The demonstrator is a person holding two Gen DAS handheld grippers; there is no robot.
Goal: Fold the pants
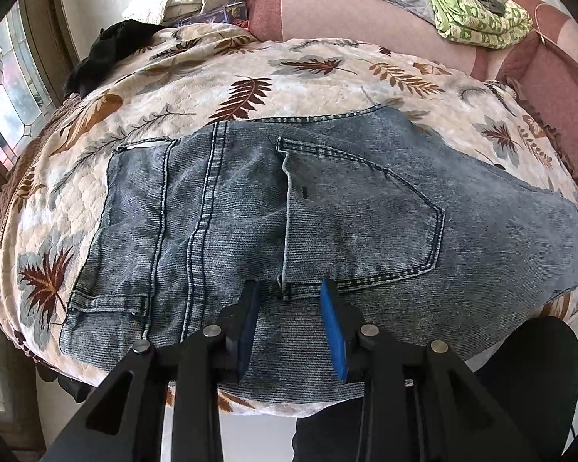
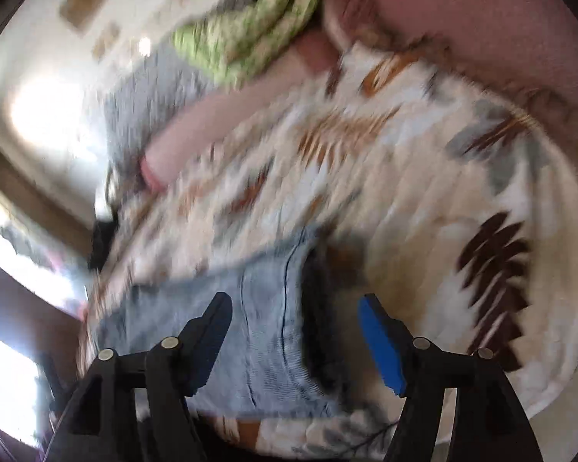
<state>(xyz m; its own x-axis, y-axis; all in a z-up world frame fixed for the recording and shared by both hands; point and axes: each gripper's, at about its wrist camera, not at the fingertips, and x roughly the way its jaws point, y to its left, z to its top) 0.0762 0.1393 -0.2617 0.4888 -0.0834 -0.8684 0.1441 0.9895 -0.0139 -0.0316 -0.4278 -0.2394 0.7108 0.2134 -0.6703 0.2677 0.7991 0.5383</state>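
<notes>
The pants [image 1: 289, 208] are lying folded on the leaf-patterned quilt [image 1: 196, 77] that is covering the bed, seat side up, with the back pocket [image 1: 358, 223] showing. In the left wrist view the long axis of the pants is running from left to right across the frame, so it is lying crosswise to the line along which the left gripper [image 1: 289, 288] is pointing.

The left gripper is being held directly over the near edge of the pants, just below the lower corner of the back pocket. Its fingers [image 1: 333, 327] are being kept narrow, with a small gap between them; no cloth is seen pinched, and contact with the denim cannot be confirmed.

In the right wrist view, which is heavily blurred, the right gripper [image 2: 294, 300] is being held over one end of the pants, where a dark opening [image 2: 320, 308] in the cloth is showing. Its fingers are standing wide, with nothing held between them.

Both grippers are judged to be near the pants. The next fold is judged to depend on carrying one end along the long axis over the back pocket.
</notes>
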